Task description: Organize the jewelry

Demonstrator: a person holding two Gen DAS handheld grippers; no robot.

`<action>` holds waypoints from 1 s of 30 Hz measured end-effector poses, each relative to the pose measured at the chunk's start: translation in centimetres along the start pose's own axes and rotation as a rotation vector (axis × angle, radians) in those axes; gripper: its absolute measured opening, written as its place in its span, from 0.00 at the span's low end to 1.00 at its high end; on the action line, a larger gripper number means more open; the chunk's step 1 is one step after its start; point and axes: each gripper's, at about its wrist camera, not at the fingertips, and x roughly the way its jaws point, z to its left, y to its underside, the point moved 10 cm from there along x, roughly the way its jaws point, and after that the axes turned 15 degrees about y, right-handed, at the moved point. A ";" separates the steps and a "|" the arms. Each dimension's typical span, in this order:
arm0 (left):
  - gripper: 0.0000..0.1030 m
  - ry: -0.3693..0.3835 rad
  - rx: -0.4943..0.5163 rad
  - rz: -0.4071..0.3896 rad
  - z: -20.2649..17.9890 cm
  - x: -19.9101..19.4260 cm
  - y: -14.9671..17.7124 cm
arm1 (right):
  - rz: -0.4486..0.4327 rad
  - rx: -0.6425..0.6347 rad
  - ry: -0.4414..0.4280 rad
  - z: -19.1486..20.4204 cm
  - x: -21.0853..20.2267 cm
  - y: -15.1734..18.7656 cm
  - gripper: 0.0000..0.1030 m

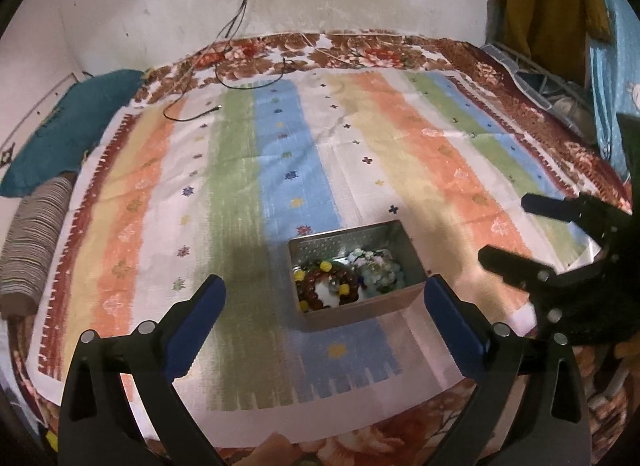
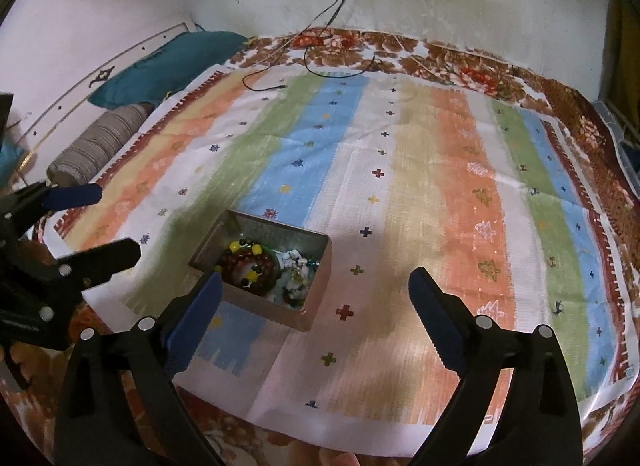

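A metal box (image 1: 396,236) (image 2: 320,266) sits on the striped cloth near the bed's front edge. Inside lie a dark red bead bracelet (image 1: 320,282) (image 2: 248,262) with yellow beads and a pile of pale green and white beads (image 1: 376,266) (image 2: 296,274). My left gripper (image 1: 324,294) is open and empty, held above the cloth with the box between its fingers in view. My right gripper (image 2: 316,282) is open and empty, to the right of the box. Each gripper shows in the other's view: the right one (image 1: 504,225) and the left one (image 2: 116,221).
The striped cloth (image 1: 360,153) (image 2: 400,185) covers a floral blanket (image 1: 360,49). A teal pillow (image 1: 68,121) and a striped bolster (image 1: 32,242) lie at the left. Black cables (image 1: 224,77) trail from a wall socket onto the cloth's far edge.
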 end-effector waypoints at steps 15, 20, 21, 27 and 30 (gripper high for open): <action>0.95 -0.033 0.046 -0.030 -1.3 -1.3 1.6 | -0.061 0.001 -0.016 0.7 -2.4 1.4 0.92; 0.95 -0.043 0.051 -0.043 -1.3 -1.6 1.5 | -0.058 0.023 -0.023 0.3 -2.6 1.5 0.92; 0.95 -0.048 0.053 -0.052 -1.4 -1.8 1.4 | -0.060 0.027 -0.020 0.2 -2.6 1.5 0.92; 0.95 -0.022 0.046 -0.064 -1.6 -2.1 1.2 | -0.067 0.046 -0.032 0.3 -3.0 1.7 0.92; 0.95 -0.010 0.041 -0.062 -1.6 -2.1 1.3 | -0.075 0.060 -0.026 0.0 -3.1 1.5 0.92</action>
